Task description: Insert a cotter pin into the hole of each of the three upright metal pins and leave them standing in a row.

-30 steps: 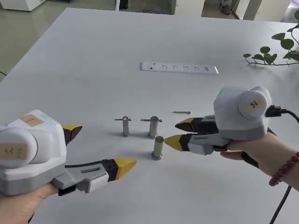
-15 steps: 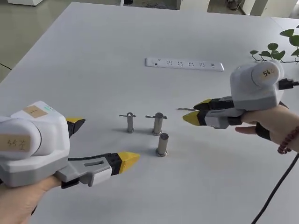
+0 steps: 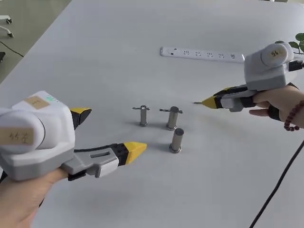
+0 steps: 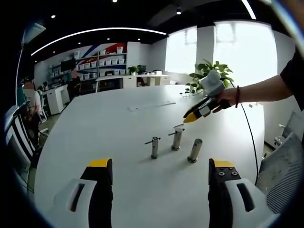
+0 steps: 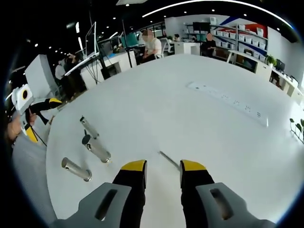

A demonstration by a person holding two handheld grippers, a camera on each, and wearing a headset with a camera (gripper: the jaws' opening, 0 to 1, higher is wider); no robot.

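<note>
White table (image 3: 95, 42), power strip (image 3: 199, 53) at the far side; three metal pins (image 3: 172, 121) upright mid-table, the rear two side by side with inserted cotter pins (image 3: 141, 108) crosswise through their tops, the bare third pin (image 3: 176, 141) just in front of the right-hand one. Left gripper (image 3: 108, 132) hovers near-left of the group, well apart from it, jaws spread wide with nothing between them. Right gripper (image 3: 206, 102) sits right of the group, jaws narrow, loose cotter pin (image 5: 167, 158) at its tips; cannot tell whether pinched or lying on the table.
</note>
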